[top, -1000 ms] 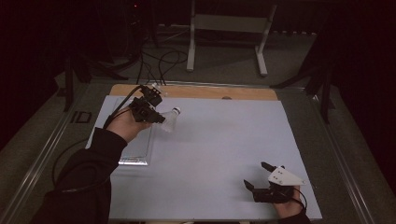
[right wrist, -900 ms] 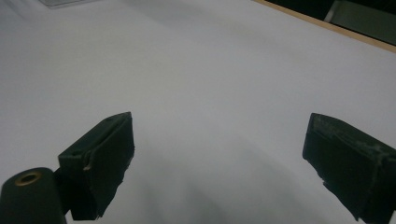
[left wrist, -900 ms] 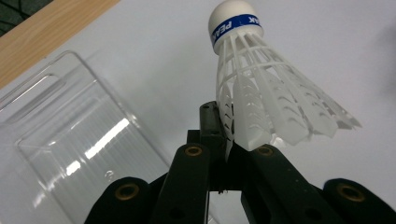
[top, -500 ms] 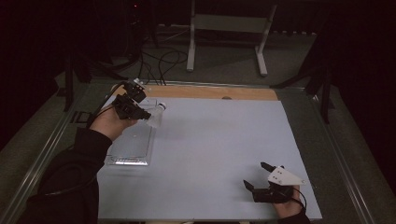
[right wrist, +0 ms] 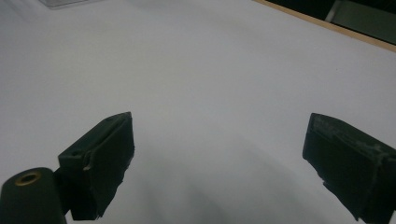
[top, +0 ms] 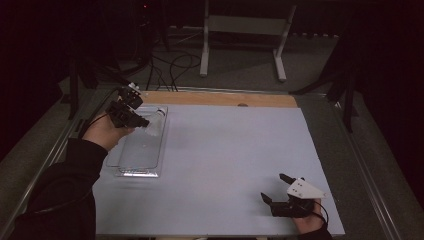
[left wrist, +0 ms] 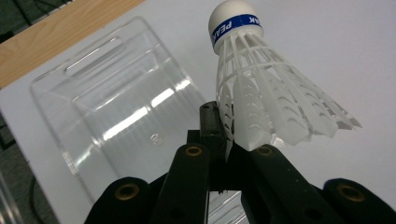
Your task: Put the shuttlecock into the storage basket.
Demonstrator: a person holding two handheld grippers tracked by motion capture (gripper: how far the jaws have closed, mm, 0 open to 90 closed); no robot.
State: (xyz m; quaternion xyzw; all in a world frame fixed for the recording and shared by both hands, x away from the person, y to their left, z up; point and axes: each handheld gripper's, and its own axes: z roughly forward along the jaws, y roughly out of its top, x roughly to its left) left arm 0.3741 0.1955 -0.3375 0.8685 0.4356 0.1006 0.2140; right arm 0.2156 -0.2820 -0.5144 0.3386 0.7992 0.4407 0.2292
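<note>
A white plastic shuttlecock (left wrist: 261, 88) with a blue band on its cork is pinched by its skirt in my left gripper (left wrist: 227, 140), which is shut on it. In the high view that left gripper (top: 142, 121) hovers over the far end of a clear plastic tray (top: 131, 159) at the table's left, with the shuttlecock (top: 155, 120) pointing right over the tray. The tray (left wrist: 107, 107) lies just below and beyond the jaws. My right gripper (top: 277, 187) rests near the front right edge, jaws wide apart and empty, seen as my right gripper (right wrist: 219, 154) over the bare white sheet.
A white sheet (top: 230, 155) covers the table, with a wooden strip (top: 220, 99) along its far edge. Behind the table stand a metal frame (top: 245, 30) and loose cables (top: 170, 62) on the floor.
My left gripper carried the shuttlecock leftward and farther back, from beside the tray to above its far end. The right gripper stayed put.
</note>
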